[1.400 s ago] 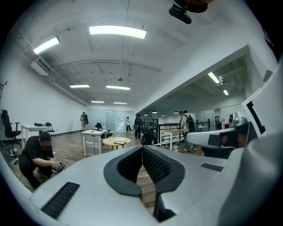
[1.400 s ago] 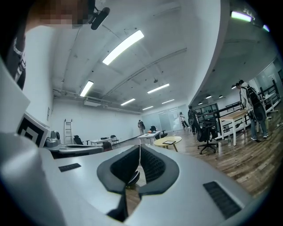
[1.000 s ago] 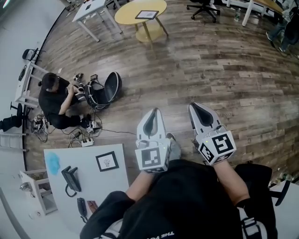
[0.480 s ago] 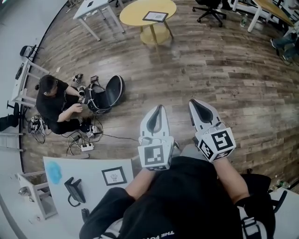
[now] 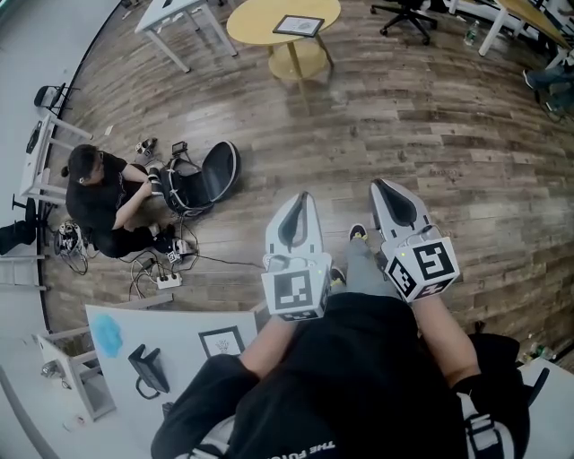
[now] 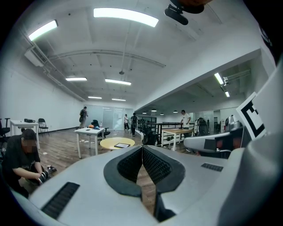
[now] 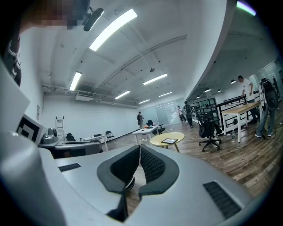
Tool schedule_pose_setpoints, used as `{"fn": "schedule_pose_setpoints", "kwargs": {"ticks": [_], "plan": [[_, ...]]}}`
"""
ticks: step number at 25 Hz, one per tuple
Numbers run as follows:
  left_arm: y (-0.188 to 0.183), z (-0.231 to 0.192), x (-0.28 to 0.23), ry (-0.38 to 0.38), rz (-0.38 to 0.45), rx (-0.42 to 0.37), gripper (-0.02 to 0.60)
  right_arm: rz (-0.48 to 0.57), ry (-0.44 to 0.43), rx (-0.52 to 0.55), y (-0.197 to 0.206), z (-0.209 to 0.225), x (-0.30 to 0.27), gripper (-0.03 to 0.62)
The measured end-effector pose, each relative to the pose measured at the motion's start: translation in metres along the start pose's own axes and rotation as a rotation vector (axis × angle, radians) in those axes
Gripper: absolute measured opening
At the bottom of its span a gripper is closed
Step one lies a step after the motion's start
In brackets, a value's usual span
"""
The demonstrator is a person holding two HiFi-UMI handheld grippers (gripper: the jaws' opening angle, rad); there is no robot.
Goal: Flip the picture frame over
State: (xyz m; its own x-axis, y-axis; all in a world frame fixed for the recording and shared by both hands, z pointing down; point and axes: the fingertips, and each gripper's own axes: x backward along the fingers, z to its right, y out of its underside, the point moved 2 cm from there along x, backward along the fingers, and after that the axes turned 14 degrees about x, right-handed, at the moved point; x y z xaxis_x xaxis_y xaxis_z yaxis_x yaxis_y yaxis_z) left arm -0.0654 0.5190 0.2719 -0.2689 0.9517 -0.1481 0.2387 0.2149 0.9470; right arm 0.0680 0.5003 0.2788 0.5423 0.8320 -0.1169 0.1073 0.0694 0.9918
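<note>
I'm holding both grippers out level in front of me, side by side over the wooden floor (image 5: 448, 108). The left gripper (image 5: 301, 199) is clenched, its ribbed pads meeting at the tips with nothing between them, and I'm seeing only floor through the slit lower down. The right gripper (image 5: 378, 186) is clenched the same way, also empty.

The picture frame (image 5: 299, 25) is lying flat on the round yellow table (image 5: 260, 22), well ahead of both grippers and untouched. In the left gripper view I'm seeing it just above the jaw tips and slightly left; in the right gripper view it's sitting a little right of them.

Off to my left a person (image 5: 99, 193) is sitting on the floor beside a tipped-over black chair (image 5: 213, 170), cables and a power strip (image 5: 166, 280) trailing near them. Down at my lower left, a white table (image 5: 184, 327) is carrying a small framed print (image 5: 221, 342), a black phone handset (image 5: 148, 369) and a blue patch (image 5: 108, 333).
</note>
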Motion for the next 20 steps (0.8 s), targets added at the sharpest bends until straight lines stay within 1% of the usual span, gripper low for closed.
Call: {"fn": "schedule_pose_setpoints", "kwargs": {"ticks": [2,6,8,14,20], "plan": [[0.001,-0.003,-0.013,-0.001,-0.009,-0.003,0.023,-0.005,-0.007,-0.009,0.004,0.009,-0.013,0.021],[-0.004,-0.015,-0.048,-0.036,-0.008,-0.034,0.023,-0.004,-0.027,-0.018,0.003,0.032,-0.046,0.021],[-0.008,-0.016,-0.07,-0.042,-0.006,-0.041,0.023,-0.001,-0.037,-0.021,0.001,0.047,-0.063,0.021],[-0.019,-0.008,-0.148,-0.053,-0.001,-0.073,0.023,0.025,-0.062,-0.051,-0.003,0.112,-0.113,0.021],[-0.029,0.0,-0.198,-0.074,-0.003,-0.114,0.023,0.058,-0.103,-0.08,-0.009,0.154,-0.15,0.021]]}}
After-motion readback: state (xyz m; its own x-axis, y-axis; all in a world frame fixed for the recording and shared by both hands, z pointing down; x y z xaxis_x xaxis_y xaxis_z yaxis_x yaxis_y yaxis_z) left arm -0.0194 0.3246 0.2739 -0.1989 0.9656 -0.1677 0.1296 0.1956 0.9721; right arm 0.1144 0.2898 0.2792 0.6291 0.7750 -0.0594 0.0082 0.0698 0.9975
